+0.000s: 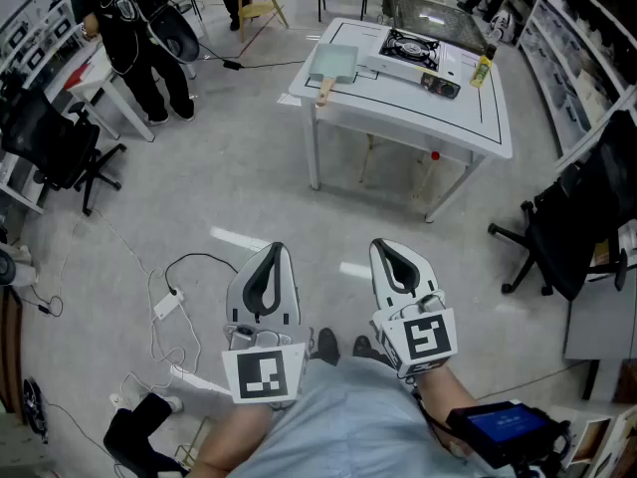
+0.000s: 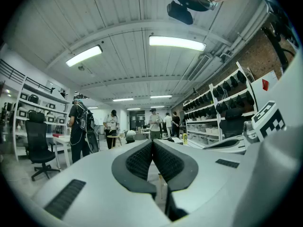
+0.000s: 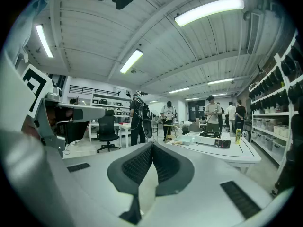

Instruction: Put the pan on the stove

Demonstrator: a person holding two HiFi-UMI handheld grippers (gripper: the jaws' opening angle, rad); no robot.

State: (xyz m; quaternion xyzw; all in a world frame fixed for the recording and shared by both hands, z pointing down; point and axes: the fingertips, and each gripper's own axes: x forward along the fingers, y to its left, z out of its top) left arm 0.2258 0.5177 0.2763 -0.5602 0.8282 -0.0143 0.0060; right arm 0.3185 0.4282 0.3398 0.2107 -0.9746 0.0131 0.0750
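The pan (image 1: 333, 63), square and pale green with a wooden handle, lies on the left part of a white table (image 1: 398, 118) far ahead. The portable gas stove (image 1: 408, 53) stands beside it to the right. In the right gripper view the pan (image 3: 182, 139) and the stove (image 3: 210, 135) show small on the same table. My left gripper (image 1: 274, 250) and right gripper (image 1: 381, 248) are held side by side close to my body, over the floor and well short of the table. Both are shut with nothing between the jaws, as the left gripper (image 2: 152, 143) and right gripper (image 3: 151, 145) views show.
A yellow bottle (image 1: 482, 71) and a dark small device (image 1: 441, 86) lie near the stove. Black office chairs stand at the left (image 1: 55, 142) and right (image 1: 567, 227). Cables and a power strip (image 1: 167, 305) trail over the floor at my left. A person (image 1: 139, 28) stands far left.
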